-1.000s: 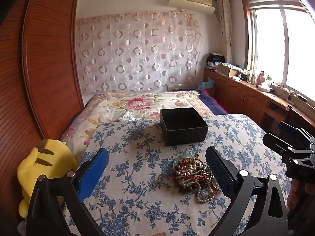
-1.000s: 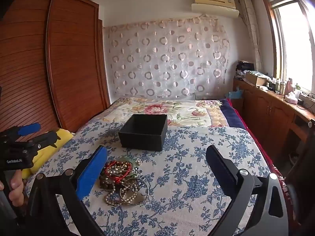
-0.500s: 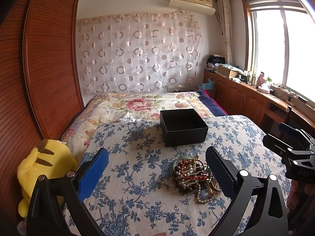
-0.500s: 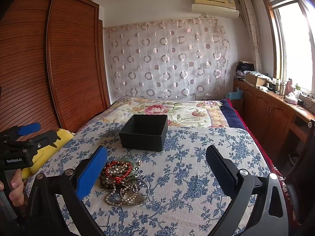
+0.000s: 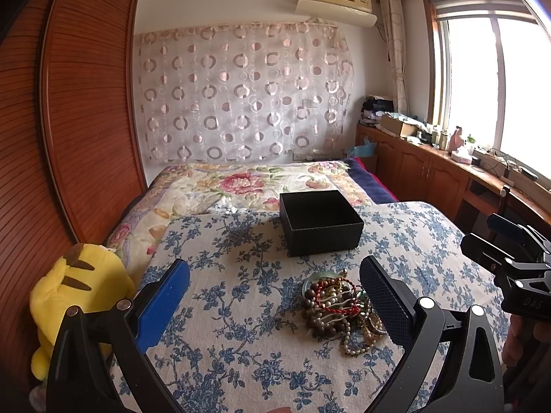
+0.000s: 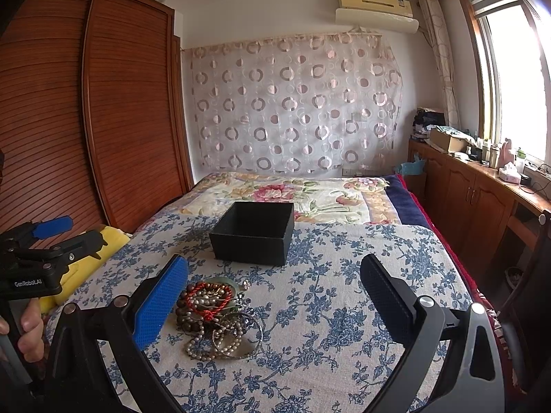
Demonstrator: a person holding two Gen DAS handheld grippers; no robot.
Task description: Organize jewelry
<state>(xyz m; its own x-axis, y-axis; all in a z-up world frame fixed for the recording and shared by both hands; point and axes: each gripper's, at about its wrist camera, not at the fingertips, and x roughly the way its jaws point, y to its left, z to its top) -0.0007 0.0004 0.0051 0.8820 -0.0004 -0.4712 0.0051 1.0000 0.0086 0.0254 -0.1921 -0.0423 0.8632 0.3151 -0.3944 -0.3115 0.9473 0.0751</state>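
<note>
Nothing moved; jewelry pile point(image 5: 339, 309) beside left gripper point(image 5: 275, 296) right finger, untouched.

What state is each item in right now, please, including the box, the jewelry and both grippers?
Black box: open, no lid, upright on the bed cover; nothing visible inside.
Jewelry: tangled in one pile on the cover, outside the box.
Left gripper: open, holding nothing.
Right gripper: open, holding nothing.
Yellow plush toy: lying beside the bed.

A bedroom with a bed point(image 5: 248, 186) under a floral quilt, a louvred wooden wardrobe point(image 6: 131, 120) on the left and a circle-patterned curtain point(image 6: 296, 103) behind. Daylight floods a window point(image 5: 499, 82) above low wooden cabinets point(image 5: 427, 175); an air conditioner point(image 6: 375, 10) hangs high.
</note>
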